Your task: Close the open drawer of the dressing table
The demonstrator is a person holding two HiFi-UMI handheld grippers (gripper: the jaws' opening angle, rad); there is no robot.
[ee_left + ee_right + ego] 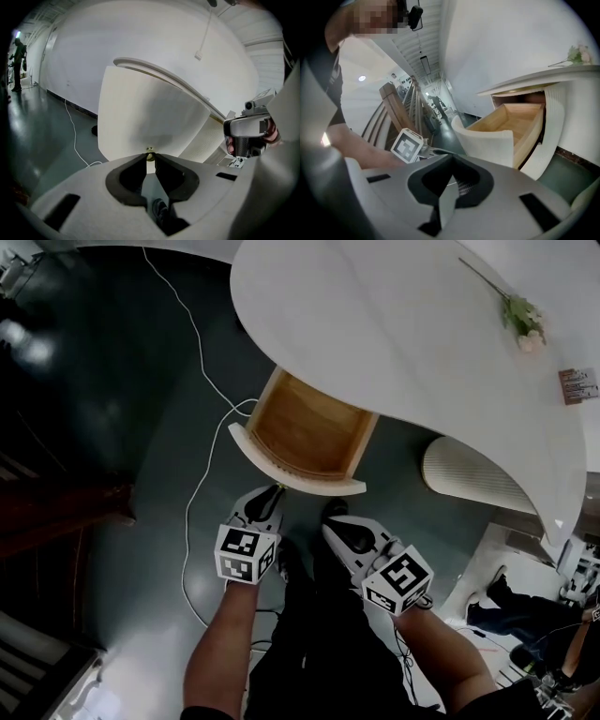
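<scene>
Drawer, head view: drawer (305, 432) stands pulled out at mid frame under the white table (403, 324), its wooden inside bare.
Grippers, head view: left gripper (275, 491) is at the drawer's near edge, lower left; right gripper (330, 526) is just below that edge, apart from it.
Left gripper view: drawer front (140, 112) fills the middle; the jaw tips pinch its small brass knob (150, 154).
Right gripper view: jaws are together on nothing; the drawer is at right, the left gripper's marker cube (408, 144) lower left.
</scene>
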